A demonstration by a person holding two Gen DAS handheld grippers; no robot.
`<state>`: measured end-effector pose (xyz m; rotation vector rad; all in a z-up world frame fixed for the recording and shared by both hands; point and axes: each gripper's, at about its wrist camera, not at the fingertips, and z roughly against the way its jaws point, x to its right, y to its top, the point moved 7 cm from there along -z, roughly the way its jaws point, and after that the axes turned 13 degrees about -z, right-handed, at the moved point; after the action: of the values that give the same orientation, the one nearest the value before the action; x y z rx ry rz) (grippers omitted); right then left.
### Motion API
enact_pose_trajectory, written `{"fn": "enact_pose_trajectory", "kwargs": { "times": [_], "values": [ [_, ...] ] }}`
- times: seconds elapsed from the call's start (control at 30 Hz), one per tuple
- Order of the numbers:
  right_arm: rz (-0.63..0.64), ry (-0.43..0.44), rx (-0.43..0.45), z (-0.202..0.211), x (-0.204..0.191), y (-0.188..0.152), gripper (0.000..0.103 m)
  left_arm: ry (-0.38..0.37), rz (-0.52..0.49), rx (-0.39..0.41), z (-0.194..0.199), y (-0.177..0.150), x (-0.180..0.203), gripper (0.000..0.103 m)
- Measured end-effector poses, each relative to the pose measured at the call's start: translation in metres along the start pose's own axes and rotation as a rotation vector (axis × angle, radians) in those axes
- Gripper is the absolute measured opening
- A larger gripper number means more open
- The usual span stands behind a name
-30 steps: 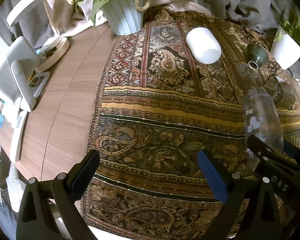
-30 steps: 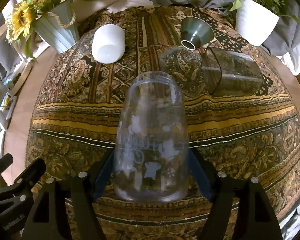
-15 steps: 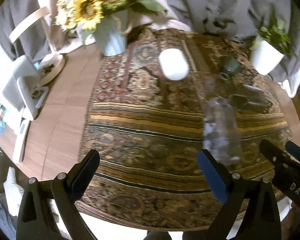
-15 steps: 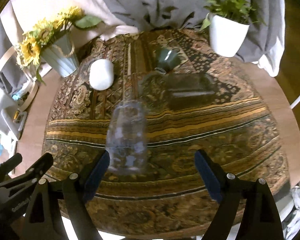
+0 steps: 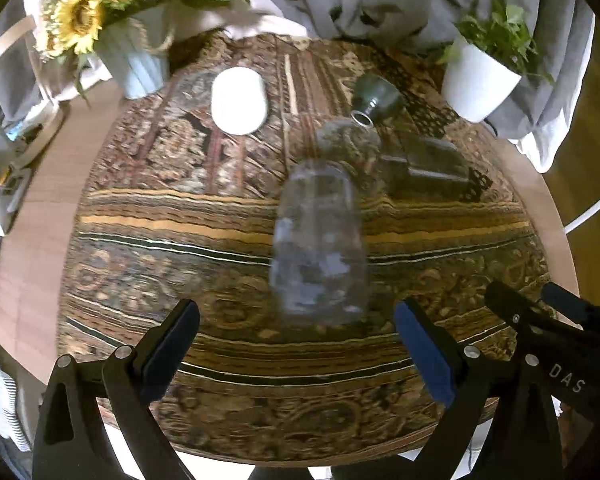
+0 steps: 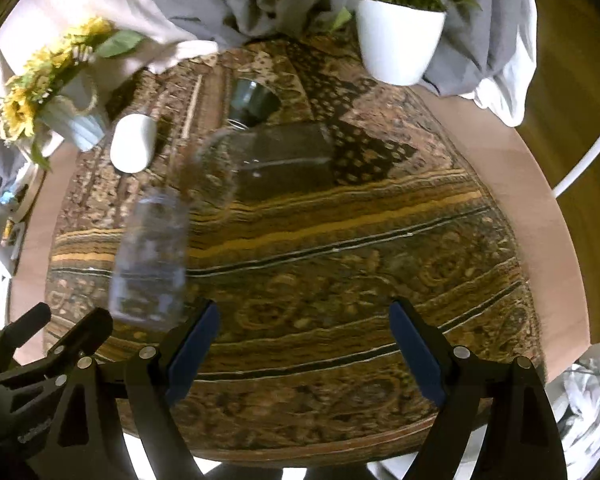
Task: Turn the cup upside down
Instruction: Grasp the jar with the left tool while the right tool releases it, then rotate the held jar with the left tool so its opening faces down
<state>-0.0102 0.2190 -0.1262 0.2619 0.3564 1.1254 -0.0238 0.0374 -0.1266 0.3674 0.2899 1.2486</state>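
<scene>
A clear glass cup with white print [image 5: 318, 240] stands mouth down on the patterned cloth, near the table's front. It also shows in the right wrist view [image 6: 150, 258], at the left. My left gripper [image 5: 296, 350] is open and empty, just short of the cup. My right gripper [image 6: 304, 348] is open and empty, to the right of the cup and apart from it. The right gripper's fingers [image 5: 540, 320] show at the left wrist view's right edge.
On the patterned cloth [image 6: 340, 240] stand a white cup [image 5: 238, 100], a dark green cup [image 5: 376, 94], another clear glass [image 5: 348, 142] and a dark glass box [image 5: 432, 160]. A sunflower vase [image 5: 140, 56] stands back left, a potted plant [image 6: 400, 36] back right.
My right gripper has let go of the glass cup, opened and drawn back to the right. Both grippers have pulled back and up from the table. The cup stays standing mouth down.
</scene>
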Motion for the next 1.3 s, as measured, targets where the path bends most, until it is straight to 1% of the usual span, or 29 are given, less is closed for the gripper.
{"fn": "enact_pose_trajectory", "kwargs": {
  "times": [0.2,0.37,0.47,0.53,0.6,0.77,0.9,1.03,1.3],
  "values": [
    [0.003,-0.032,-0.029,-0.015,0.022,0.000,0.087,0.000,0.004,-0.018,-0.022,-0.003,0.013,0.099],
    [0.008,-0.032,-0.047,-0.023,0.027,-0.004,0.087,0.017,0.015,-0.002,-0.034,0.000,0.012,0.093],
    [0.017,-0.028,-0.055,-0.027,0.025,-0.005,0.087,0.022,0.007,-0.005,-0.041,0.001,0.013,0.086],
    [0.028,-0.029,-0.056,-0.029,0.025,-0.006,0.087,0.027,0.004,-0.014,-0.045,0.000,0.013,0.076],
    [0.033,-0.029,-0.056,-0.029,0.025,-0.006,0.087,0.032,0.008,-0.014,-0.048,-0.001,0.013,0.071],
    [0.041,-0.035,-0.059,-0.030,0.027,-0.005,0.087,0.053,0.001,0.006,-0.045,0.000,0.014,0.070],
    [0.037,-0.028,-0.052,-0.027,0.029,-0.003,0.087,0.070,-0.004,0.032,-0.032,0.005,0.014,0.070],
    [0.034,-0.004,-0.042,-0.022,0.026,0.002,0.087,0.095,-0.021,0.070,-0.016,0.015,0.014,0.070],
    [0.011,0.042,-0.009,-0.012,0.018,0.018,0.087,0.120,-0.038,0.105,0.000,0.037,0.008,0.070]
  ]
}}
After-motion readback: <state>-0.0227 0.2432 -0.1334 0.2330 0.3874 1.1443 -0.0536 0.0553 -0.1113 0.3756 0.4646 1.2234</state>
